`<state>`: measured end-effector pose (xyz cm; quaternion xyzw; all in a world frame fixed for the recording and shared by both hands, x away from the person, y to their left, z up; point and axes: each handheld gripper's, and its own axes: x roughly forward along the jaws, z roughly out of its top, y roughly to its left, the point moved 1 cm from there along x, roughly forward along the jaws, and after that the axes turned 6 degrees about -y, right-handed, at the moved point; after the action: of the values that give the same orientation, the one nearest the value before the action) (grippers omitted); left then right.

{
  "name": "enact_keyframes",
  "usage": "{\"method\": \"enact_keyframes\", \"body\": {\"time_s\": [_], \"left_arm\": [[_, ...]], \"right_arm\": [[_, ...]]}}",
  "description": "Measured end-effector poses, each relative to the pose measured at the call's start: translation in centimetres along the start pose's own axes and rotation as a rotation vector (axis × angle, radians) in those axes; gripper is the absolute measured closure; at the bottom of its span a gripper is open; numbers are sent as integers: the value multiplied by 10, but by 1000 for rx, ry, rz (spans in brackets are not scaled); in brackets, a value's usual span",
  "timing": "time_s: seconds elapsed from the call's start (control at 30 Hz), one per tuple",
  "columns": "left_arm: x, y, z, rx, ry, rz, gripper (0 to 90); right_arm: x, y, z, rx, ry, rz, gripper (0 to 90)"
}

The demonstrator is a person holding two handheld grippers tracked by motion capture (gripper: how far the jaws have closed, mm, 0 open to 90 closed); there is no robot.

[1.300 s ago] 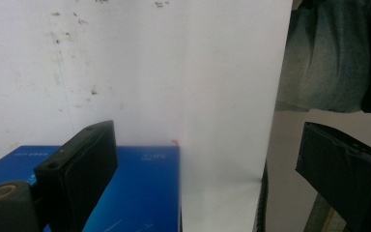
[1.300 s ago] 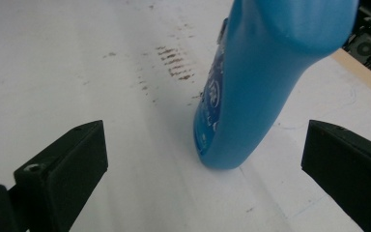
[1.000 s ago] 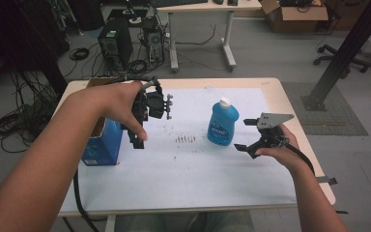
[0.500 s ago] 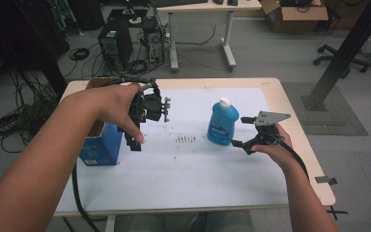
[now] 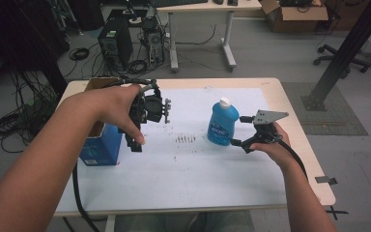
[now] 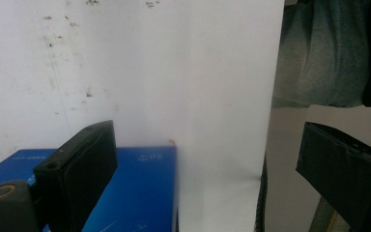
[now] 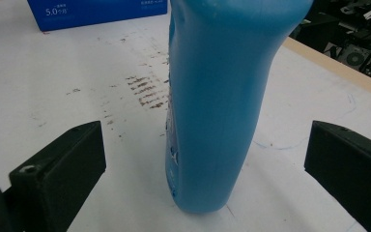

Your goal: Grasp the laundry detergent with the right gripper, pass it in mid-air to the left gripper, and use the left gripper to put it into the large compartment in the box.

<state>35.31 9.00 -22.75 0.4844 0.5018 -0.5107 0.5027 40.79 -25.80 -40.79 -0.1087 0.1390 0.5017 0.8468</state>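
My left forearm reaches in from the lower left, raised well above the bench (image 5: 270, 92), wrist bent so my left hand (image 5: 118, 108) wraps over the top of the left claw (image 5: 134, 143). That claw hangs pointing down, just beside the right face of the blue box (image 5: 99, 147) at the bench's left side. In the left gripper view its jaws stand wide apart with nothing between them, one over the box's blue top (image 6: 140, 193), the other past the edge of the white sheet (image 6: 174, 72).

Near the middle of the sheet lies a patch of small dark marks (image 5: 185, 139).

To their right the blue bottle (image 5: 222, 123) stands upright on the sheet, white cap on top. My right forearm comes up from the lower right, lying low, and my right hand (image 5: 273, 145) grips the right claw (image 5: 234, 130) from behind, levelled at the bottle's right side. In the right gripper view the jaws are spread wide, and the bottle's body (image 7: 217, 106) stands between them, touching neither.
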Motion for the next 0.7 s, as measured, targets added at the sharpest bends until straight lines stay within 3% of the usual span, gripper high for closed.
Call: {"method": "enact_keyframes", "body": {"time_s": [0.7], "left_arm": [[0,1,-2,3,-9,-2,67]], "right_arm": [[24,-4,-7,32,-22,18,10]]}}
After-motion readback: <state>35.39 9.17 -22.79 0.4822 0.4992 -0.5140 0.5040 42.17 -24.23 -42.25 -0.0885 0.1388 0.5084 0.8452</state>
